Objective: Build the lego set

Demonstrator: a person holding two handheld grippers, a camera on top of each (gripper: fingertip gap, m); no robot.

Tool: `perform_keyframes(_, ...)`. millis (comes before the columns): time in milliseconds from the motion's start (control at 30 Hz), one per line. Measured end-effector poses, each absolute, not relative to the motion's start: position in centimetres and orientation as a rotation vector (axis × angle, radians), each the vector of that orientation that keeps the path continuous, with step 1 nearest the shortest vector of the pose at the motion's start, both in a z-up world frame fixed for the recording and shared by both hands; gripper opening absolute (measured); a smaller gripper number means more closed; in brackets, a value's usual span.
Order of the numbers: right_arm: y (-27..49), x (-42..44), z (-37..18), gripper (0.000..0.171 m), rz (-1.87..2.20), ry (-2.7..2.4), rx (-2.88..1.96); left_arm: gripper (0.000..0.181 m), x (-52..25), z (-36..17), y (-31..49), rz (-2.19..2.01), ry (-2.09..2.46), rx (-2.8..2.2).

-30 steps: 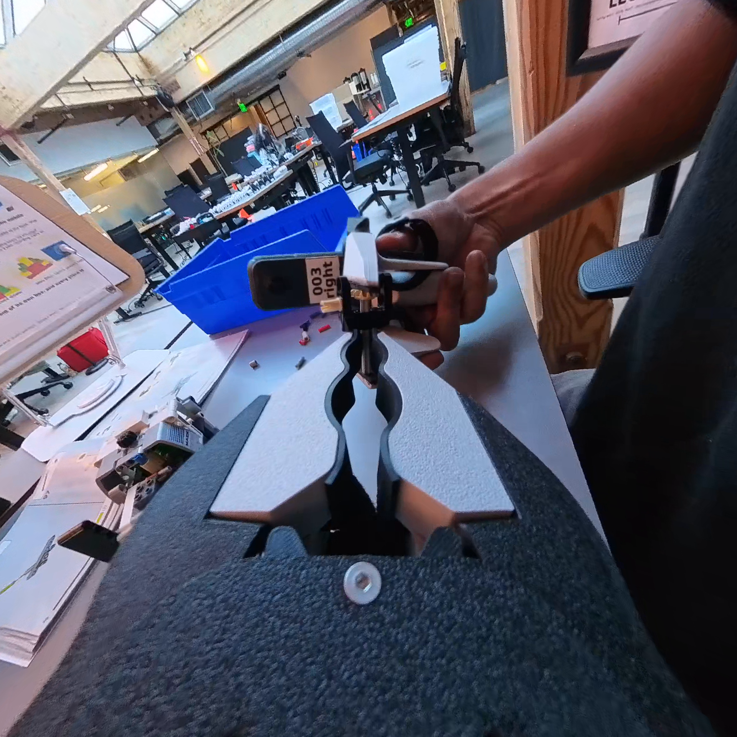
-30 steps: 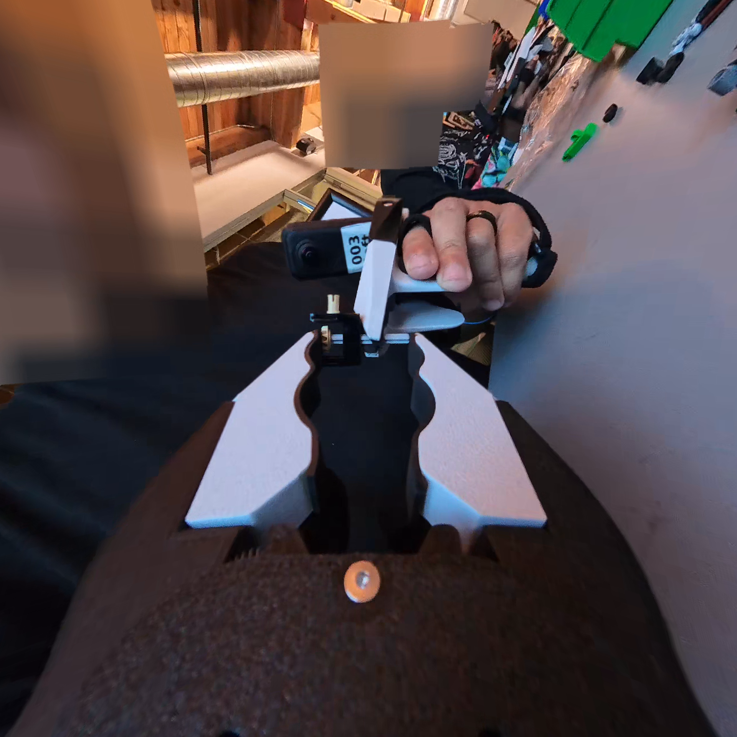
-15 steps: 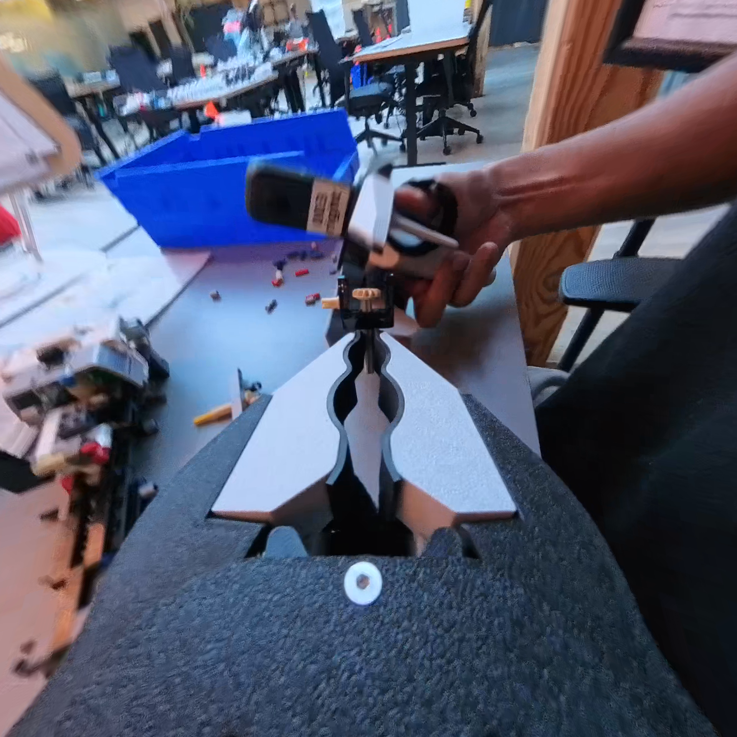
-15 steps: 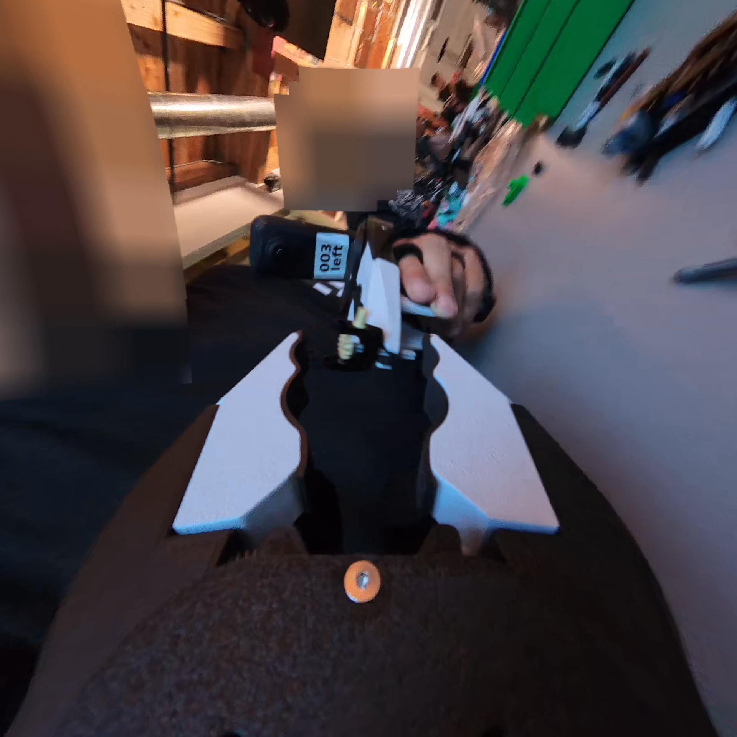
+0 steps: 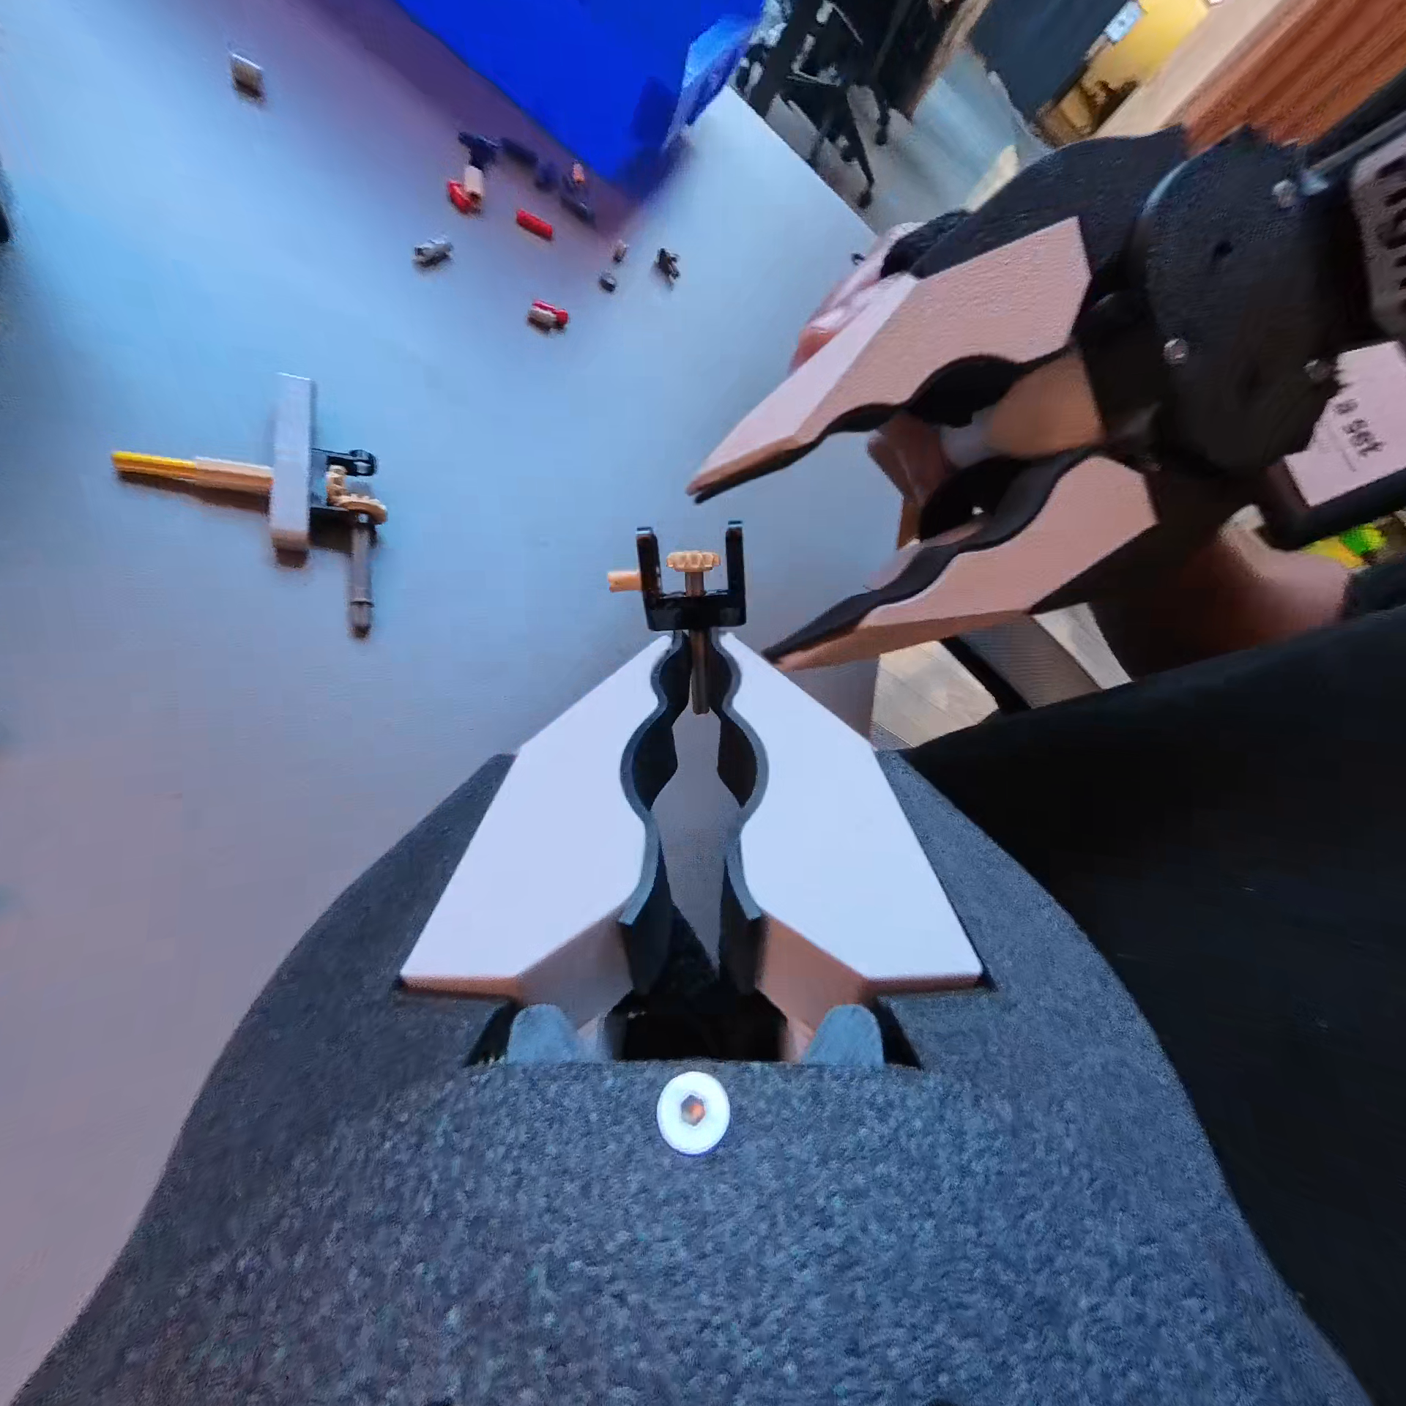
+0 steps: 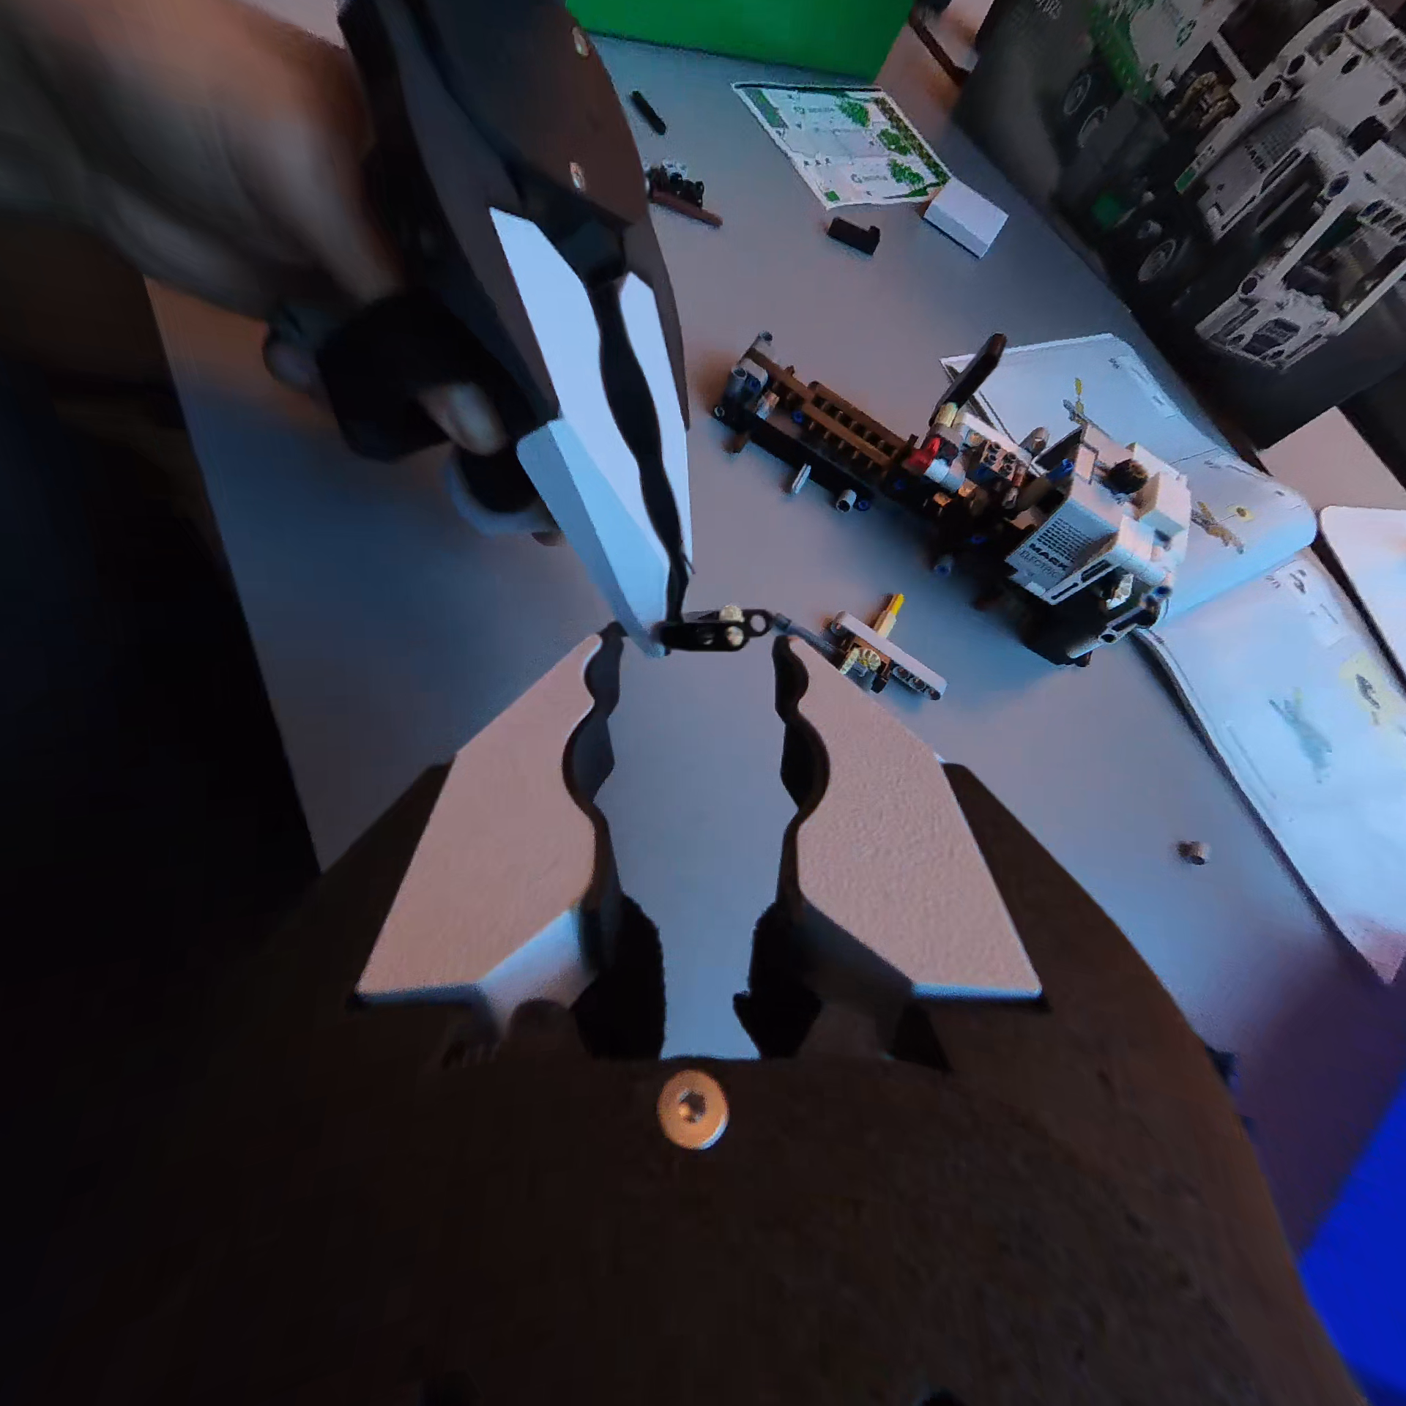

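My left gripper (image 5: 694, 647) is shut on the dark axle of a small black U-shaped frame with a tan gear (image 5: 691, 586), held above the grey table (image 5: 190, 761). My right gripper (image 6: 696, 643) is open and empty, its tips just short of the same frame (image 6: 711, 628). In the left wrist view the right gripper (image 5: 734, 570) comes in from the right, jaws spread beside the frame. In the right wrist view the left gripper's fingers (image 6: 601, 456) come down from the upper left. A partly built lego truck (image 6: 989, 472) lies on the table.
A small sub-assembly with a grey beam and yellow-tan axle (image 5: 297, 479) lies on the table, also in the right wrist view (image 6: 882, 647). Several loose small pieces (image 5: 532, 221) lie near a blue bin (image 5: 578, 61). Open instruction booklets (image 6: 1293, 685), a leaflet (image 6: 844, 144) and a green bin (image 6: 745, 23) lie beyond. Less than 4 cm separates the two grippers' tips. About 15 cm separates my right fingertips from the partly built lego truck (image 6: 989, 472).
Both grippers have swung down from mid-air to point at the table. The left still holds the black frame. The right stays open, now off to the frame's right side.
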State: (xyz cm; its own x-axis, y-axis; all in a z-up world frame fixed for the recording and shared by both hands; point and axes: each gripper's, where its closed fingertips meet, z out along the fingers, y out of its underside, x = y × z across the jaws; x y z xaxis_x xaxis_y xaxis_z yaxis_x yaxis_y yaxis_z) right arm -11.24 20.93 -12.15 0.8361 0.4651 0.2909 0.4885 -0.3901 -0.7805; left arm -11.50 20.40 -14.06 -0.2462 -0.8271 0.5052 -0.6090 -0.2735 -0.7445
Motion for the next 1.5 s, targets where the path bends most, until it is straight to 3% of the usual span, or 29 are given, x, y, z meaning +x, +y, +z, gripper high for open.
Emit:
perform_keyframes(733,20.4,-11.7,-12.5,0.020,0.100,-0.653,-2.025,0.000,-11.8,-13.9,19.3,-1.675,1.726,-1.817)
perform_keyframes(933,20.5,-11.7,-11.7,0.023,0.106,-0.642,-1.938,0.001,-11.8,-13.2,19.4,-1.766,1.661,-1.815)
perform_keyframes(1033,20.8,-11.6,-11.6,0.038,0.051,-0.620,-1.927,0.001,-11.7,-12.9,19.7,-1.869,1.553,-1.887)
perform_keyframes(1500,20.4,-12.9,-10.5,0.030,0.158,-0.604,-1.840,0.000,-12.6,-10.6,18.2,-2.314,1.466,-1.850)
